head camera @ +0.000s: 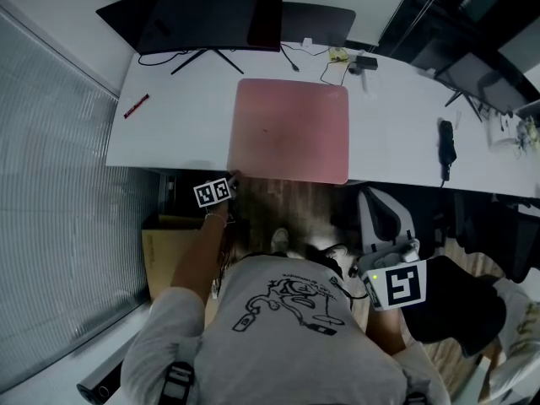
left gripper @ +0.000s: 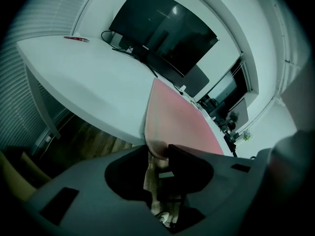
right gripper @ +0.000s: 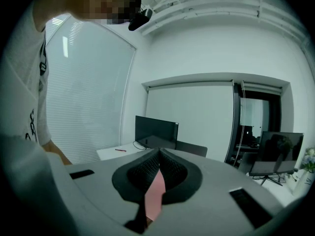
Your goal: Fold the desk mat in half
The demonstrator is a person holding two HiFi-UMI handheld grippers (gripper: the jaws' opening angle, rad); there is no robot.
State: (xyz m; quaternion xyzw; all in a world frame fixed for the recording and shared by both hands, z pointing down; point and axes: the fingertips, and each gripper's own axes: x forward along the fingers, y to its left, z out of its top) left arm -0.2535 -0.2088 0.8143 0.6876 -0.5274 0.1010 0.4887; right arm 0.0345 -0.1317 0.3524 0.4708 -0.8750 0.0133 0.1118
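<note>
So the left gripper (head camera: 233, 179) is reaching out to the near left corner of the pink desk mat (head camera: 291, 129). In the left gripper view its fingers (left gripper: 189, 163) are pinching that corner, closed down almost all the way with just the mat's edge (left gripper: 157, 146) sitting between them. The rest of the mat is lying flat on the white bench (head camera: 177, 125), stretching away ahead of those fingers, with its near edge hanging slightly over the bench's front.

The right gripper (head camera: 396, 251) is hanging back by the person's body, well apart from the mat. Its fingers (right gripper: 172, 173) are meeting at the tips and gripping nothing; a sliver of pink is only showing through the slit below them.

Beyond the left fingers a dark monitor (left gripper: 165, 31) is standing at the far side of the bench, and a red pen (left gripper: 76, 38) is lying far off to their left.
</note>
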